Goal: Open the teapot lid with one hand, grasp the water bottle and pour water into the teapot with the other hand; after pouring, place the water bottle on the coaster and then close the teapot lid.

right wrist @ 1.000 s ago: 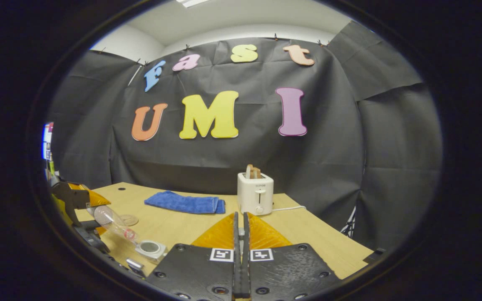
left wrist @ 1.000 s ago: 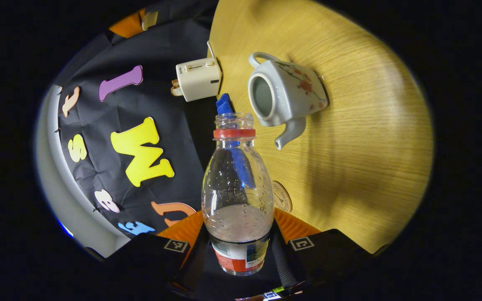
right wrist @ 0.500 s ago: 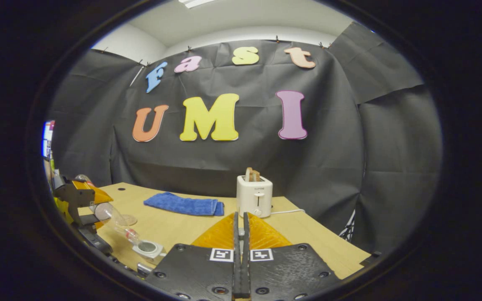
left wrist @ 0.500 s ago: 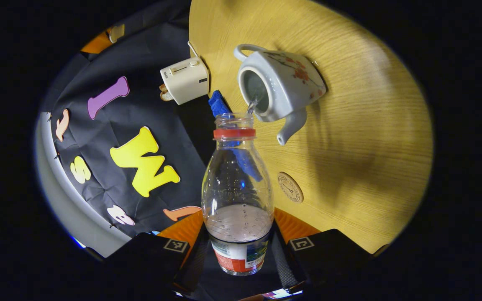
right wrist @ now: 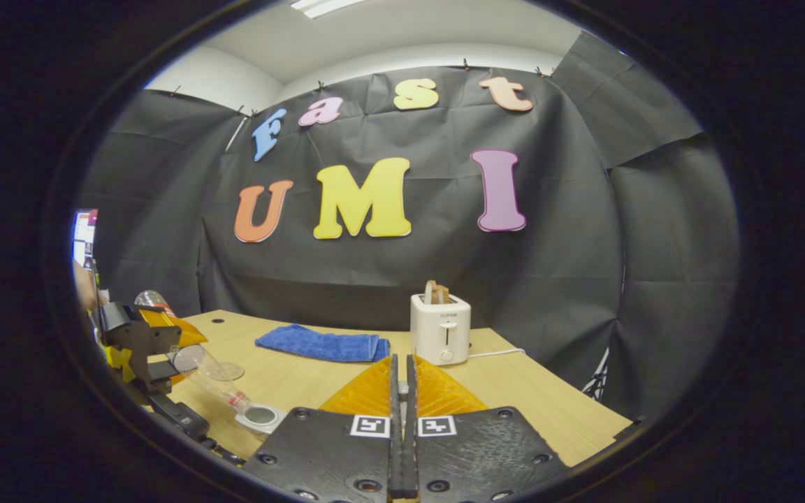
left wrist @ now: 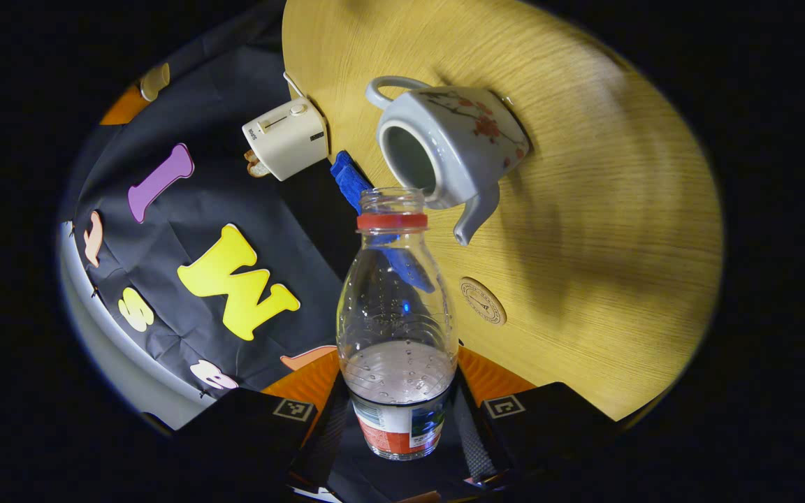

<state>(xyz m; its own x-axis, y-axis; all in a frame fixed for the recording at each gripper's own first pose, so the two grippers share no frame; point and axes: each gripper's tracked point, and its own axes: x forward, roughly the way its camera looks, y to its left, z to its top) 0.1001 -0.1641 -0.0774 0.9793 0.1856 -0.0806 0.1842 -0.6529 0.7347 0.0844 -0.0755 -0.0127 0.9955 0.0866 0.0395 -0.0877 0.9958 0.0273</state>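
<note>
In the left gripper view, the left gripper is clamped on the lower body of the water bottle, one finger pressing each side, around the label. The bottle is uncapped w/ a red neck ring and is tipped hard, its mouth right at the open top of the teapot. Water sits low in the bottle near the label; whether a stream is leaving the mouth is hard to tell. The teapot stands on the wooden table w/ its lid off, white w/ a red flower pattern, spout toward the bottle side, handle on the far side. The bottle neck covers part of the pot's rim. The round coaster lies bare on the table near the bottle's shoulder, apart from the pot. A blue towel is mostly hidden behind the bottle; a white toaster sits at the table's edge.

In the right gripper view, the right gripper has its fingers pressed together, almost no gap; anything pinched betw. them can't be made out. At far left, small and distorted, the left gripper tilts the bottle down to the pot's opening; most of the pot is cut off behind the right gripper's body. The towel and toaster, w/ bread in its slots, stand farther back.
</note>
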